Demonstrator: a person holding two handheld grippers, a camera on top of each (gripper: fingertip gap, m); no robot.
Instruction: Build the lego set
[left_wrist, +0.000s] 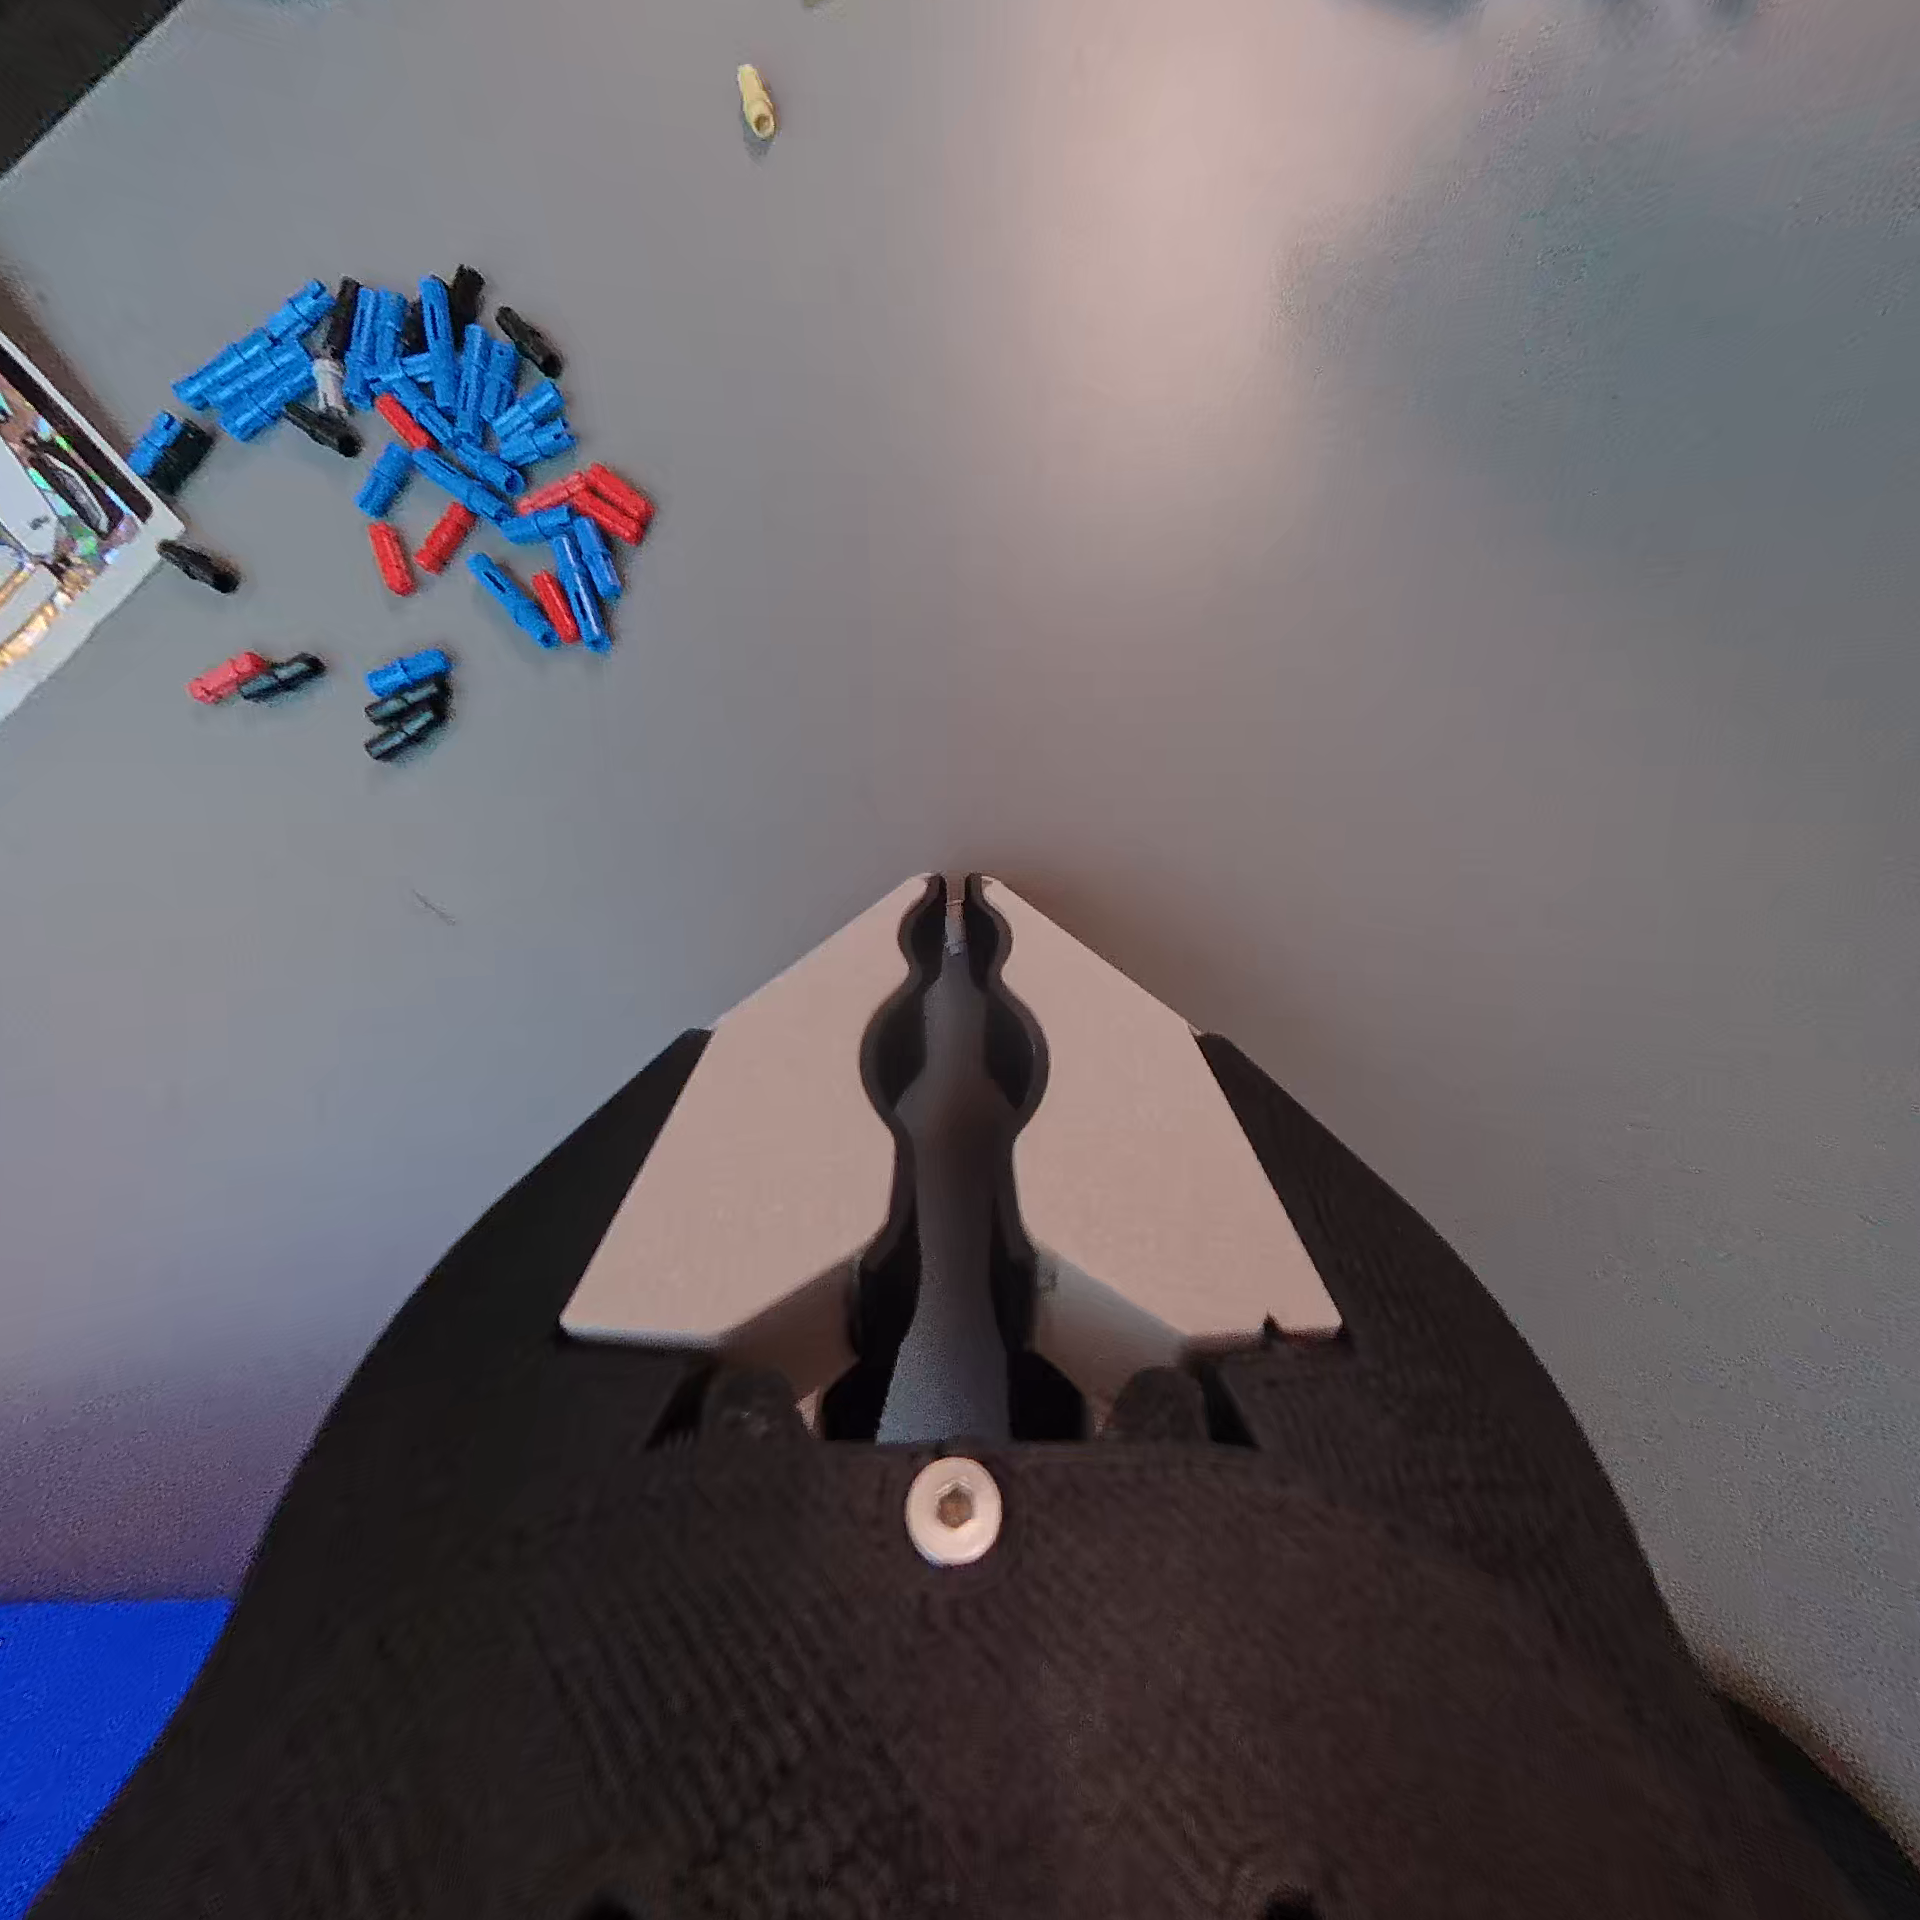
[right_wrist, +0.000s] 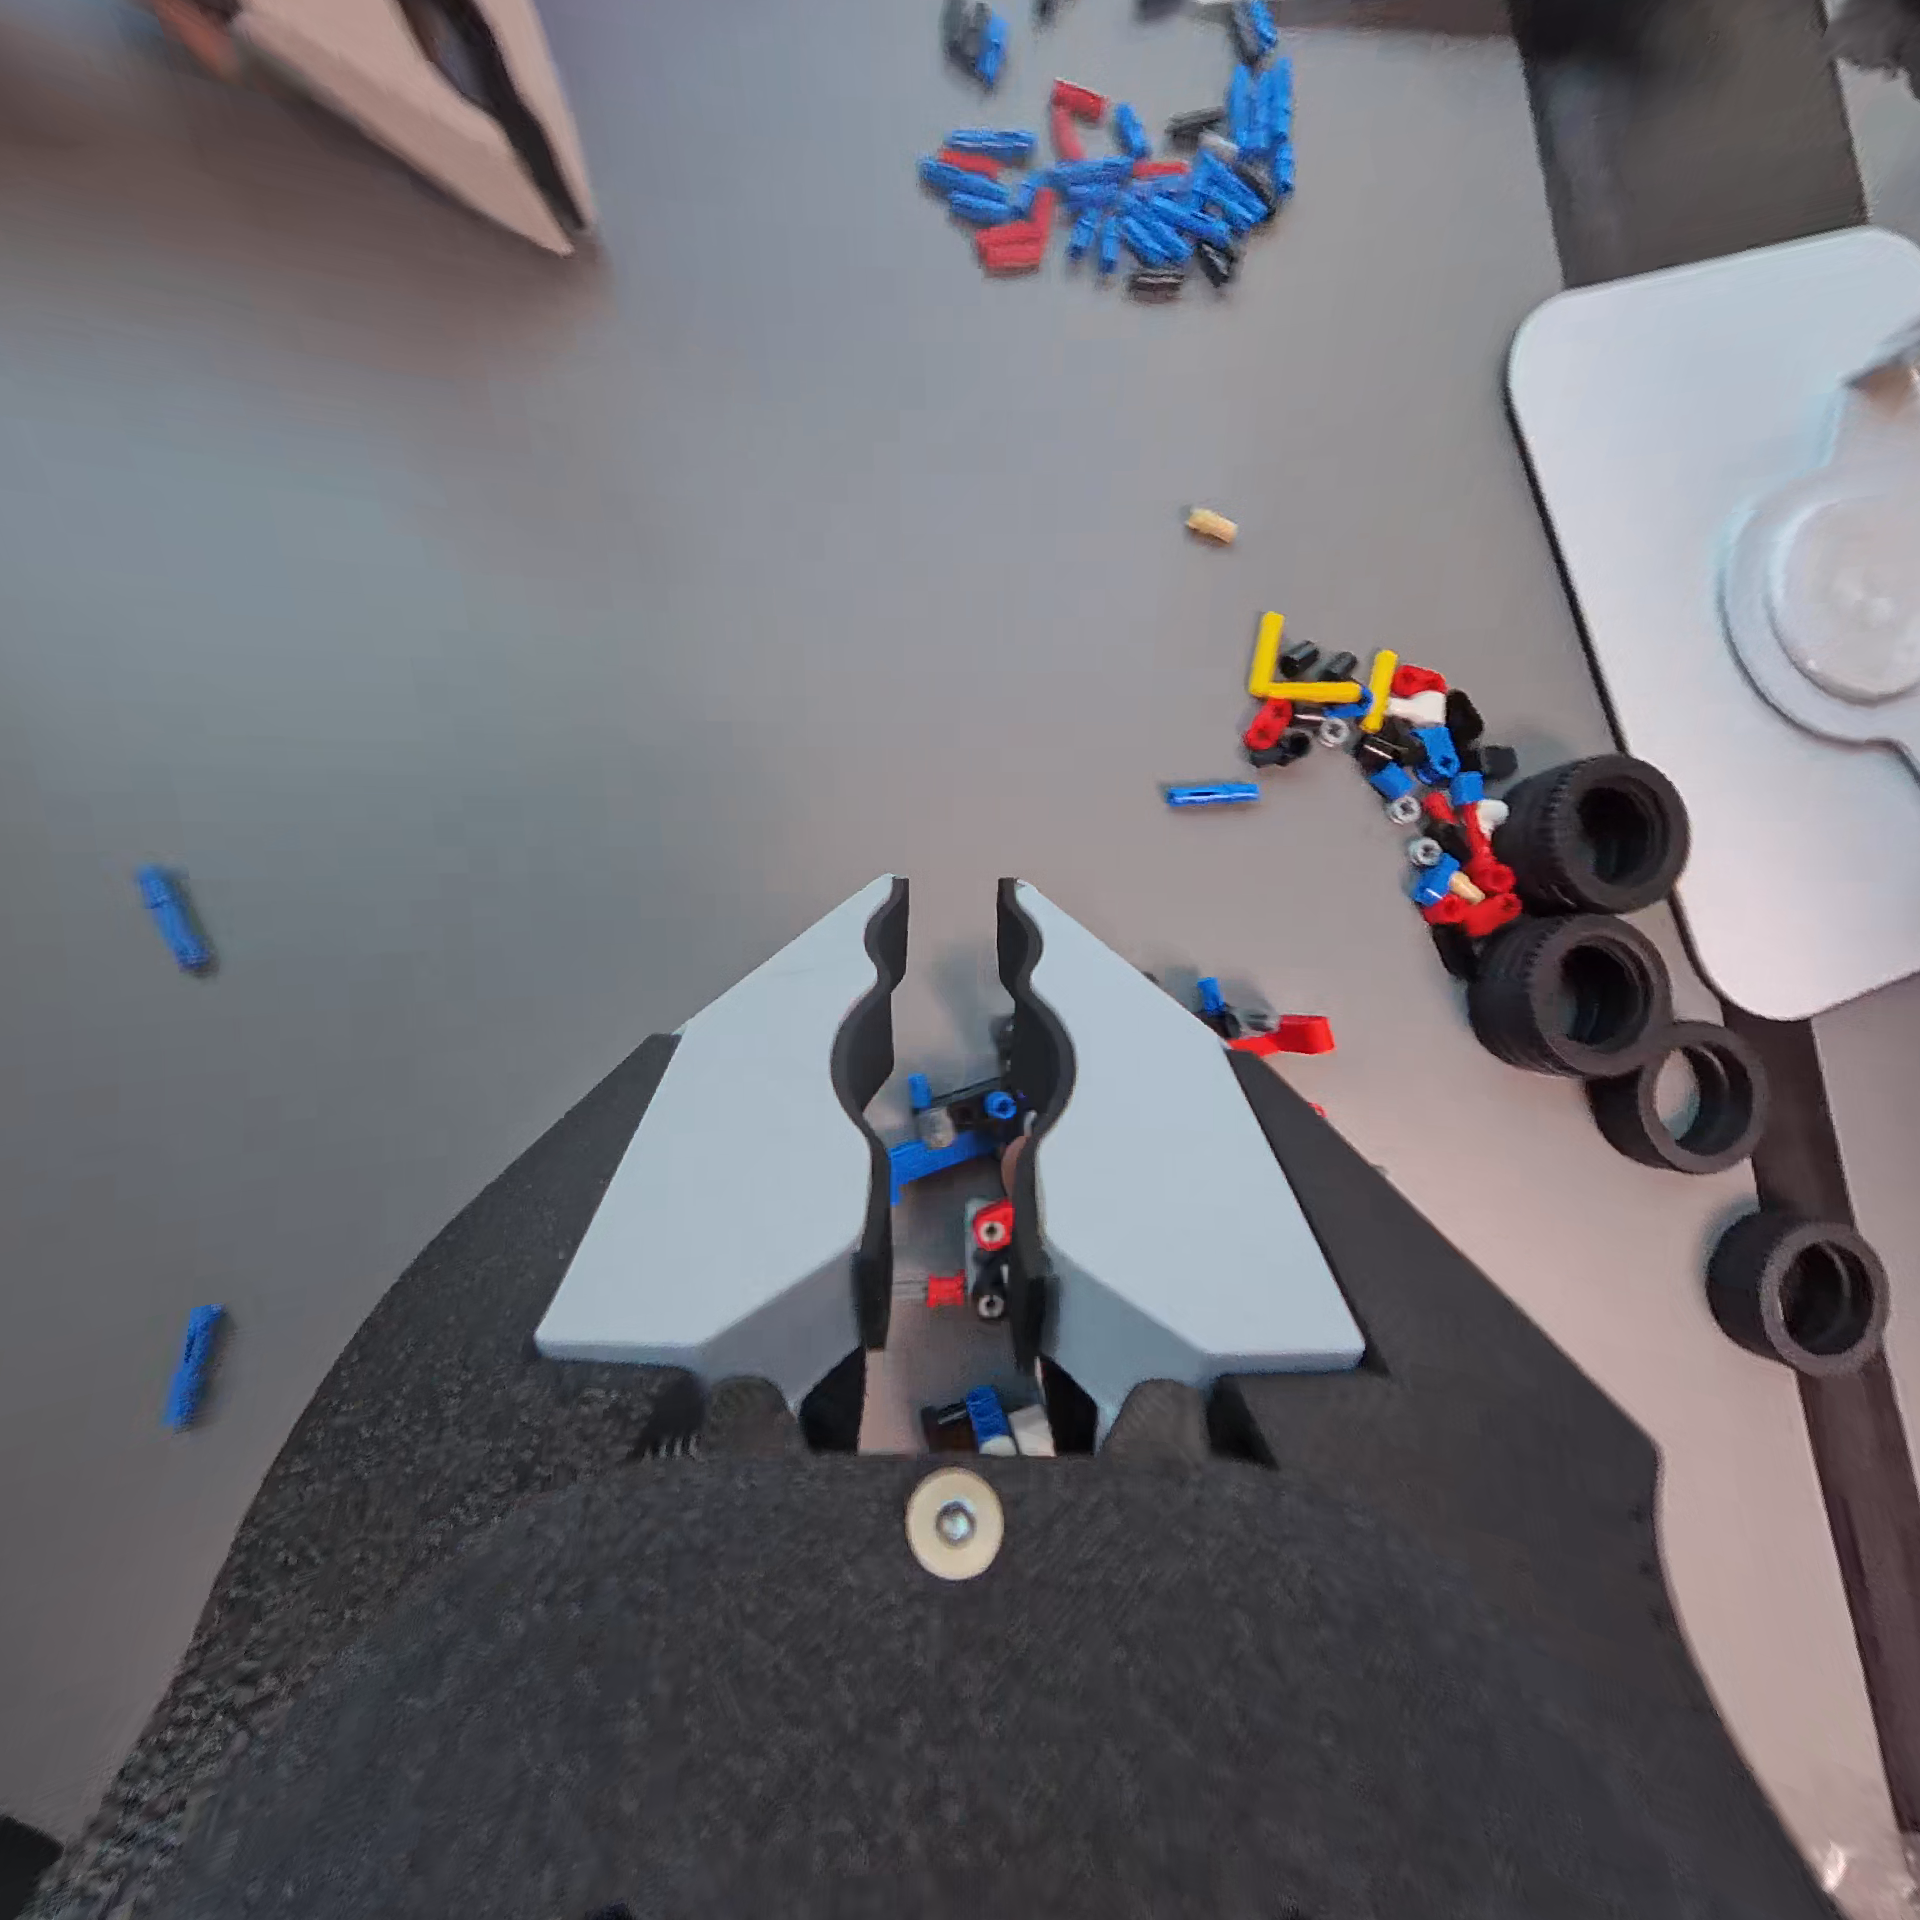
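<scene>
My left gripper (left_wrist: 955, 885) hangs over bare grey table (left_wrist: 1351, 520), its jaws almost closed on a tiny grey piece (left_wrist: 954, 932) pinched just behind the tips. It also shows at the top left of the right wrist view (right_wrist: 561, 223). My right gripper (right_wrist: 953, 888) is open and empty. It hovers above a small blue, black and red lego assembly (right_wrist: 951, 1138) that shows between its fingers. A pile of blue, red and black pins (left_wrist: 436, 457) lies far left of the left gripper; the right wrist view shows it ahead (right_wrist: 1122, 197).
A mixed pile of small parts with a yellow L-beam (right_wrist: 1382, 769) lies to the right, beside several black tyres (right_wrist: 1590, 831). A grey plate (right_wrist: 1662, 468) sits beyond. Loose blue pins (right_wrist: 177, 920) lie to the left. A tan pin (left_wrist: 758, 104) and a booklet (left_wrist: 62, 520) lie apart. The left gripper's tips are roughly 20 centimetres from the right gripper's. The tan pin (left_wrist: 758, 104) is about 15 centimetres from both grippers' fingertips. My right wrist view (right_wrist: 1202, 520) looks at it from another angle.
</scene>
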